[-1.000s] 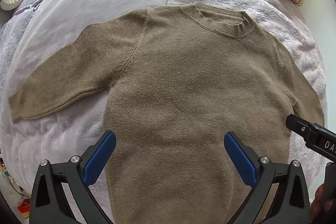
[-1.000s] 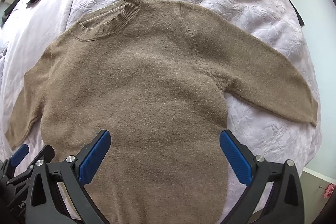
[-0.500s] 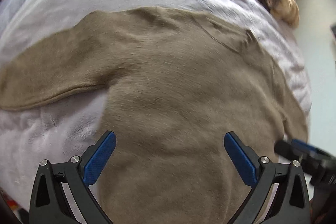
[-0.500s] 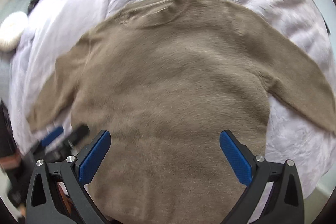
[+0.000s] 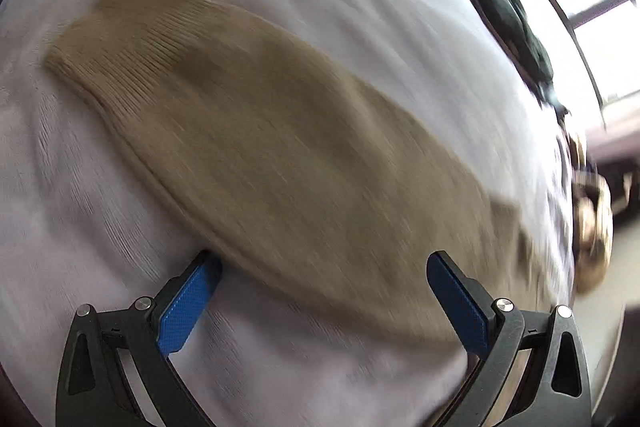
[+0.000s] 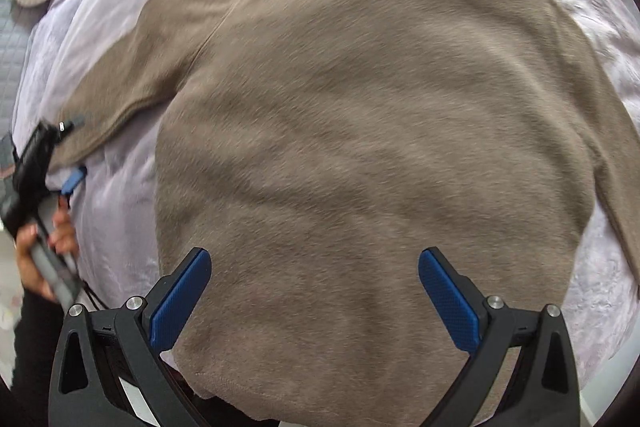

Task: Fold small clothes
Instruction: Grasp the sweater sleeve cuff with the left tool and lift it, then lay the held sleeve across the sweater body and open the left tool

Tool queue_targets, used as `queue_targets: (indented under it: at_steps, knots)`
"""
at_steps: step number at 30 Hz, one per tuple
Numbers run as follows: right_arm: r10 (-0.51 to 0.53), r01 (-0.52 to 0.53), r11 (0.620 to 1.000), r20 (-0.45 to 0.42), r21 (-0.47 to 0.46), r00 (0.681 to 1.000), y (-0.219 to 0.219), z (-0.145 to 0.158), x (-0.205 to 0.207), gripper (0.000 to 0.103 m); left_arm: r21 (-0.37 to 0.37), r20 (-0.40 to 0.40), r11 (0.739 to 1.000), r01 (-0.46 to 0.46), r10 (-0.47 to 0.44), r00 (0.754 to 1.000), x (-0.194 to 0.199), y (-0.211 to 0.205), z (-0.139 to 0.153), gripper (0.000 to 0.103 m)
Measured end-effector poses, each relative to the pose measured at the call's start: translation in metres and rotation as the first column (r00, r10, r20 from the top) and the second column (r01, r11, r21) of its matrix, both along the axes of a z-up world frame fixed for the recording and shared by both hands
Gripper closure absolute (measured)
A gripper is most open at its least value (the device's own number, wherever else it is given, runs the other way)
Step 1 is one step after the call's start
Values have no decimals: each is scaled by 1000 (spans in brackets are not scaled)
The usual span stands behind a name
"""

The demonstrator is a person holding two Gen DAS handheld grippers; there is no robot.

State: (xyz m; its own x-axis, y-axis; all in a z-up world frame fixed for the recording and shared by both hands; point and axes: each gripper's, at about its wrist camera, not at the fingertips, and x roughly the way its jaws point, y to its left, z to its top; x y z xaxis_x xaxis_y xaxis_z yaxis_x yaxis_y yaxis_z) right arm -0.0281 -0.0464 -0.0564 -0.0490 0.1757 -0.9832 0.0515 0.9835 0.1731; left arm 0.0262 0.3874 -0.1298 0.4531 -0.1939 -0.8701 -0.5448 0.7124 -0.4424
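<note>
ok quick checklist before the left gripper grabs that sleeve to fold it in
1. Left gripper open: ok, fingers wide apart with nothing between them.
2. Left gripper at the sleeve: ok, its near edge lies by the left finger; the right wrist view shows the gripper at the cuff end.
3. Sleeve flat: ok, it lies spread on the bedspread, though the picture is blurred.
4. Sweater body flat: ok, only light ripples.
5. Right gripper out of the way: ok, open above the lower body, gripping nothing.
6. Other sleeve: cannot tell, it runs out of view.
</note>
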Motion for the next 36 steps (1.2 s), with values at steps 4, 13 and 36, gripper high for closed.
queue_targets:
  at_steps: [4, 13, 36]
  knots:
    - [41, -41, 999, -8, 0, 999, 19, -6, 1, 0, 29, 61, 994, -102, 100, 993, 0, 22, 2, 26]
    - [69, -70, 997, 7, 35, 998, 38, -9, 4, 0, -70, 303, 998, 10, 11, 953, -11, 25, 22, 96]
    - [-250, 249, 968, 43, 26, 967, -127, -15, -43, 0, 244, 139, 574, 782, -819, 557, 57, -388, 40, 69]
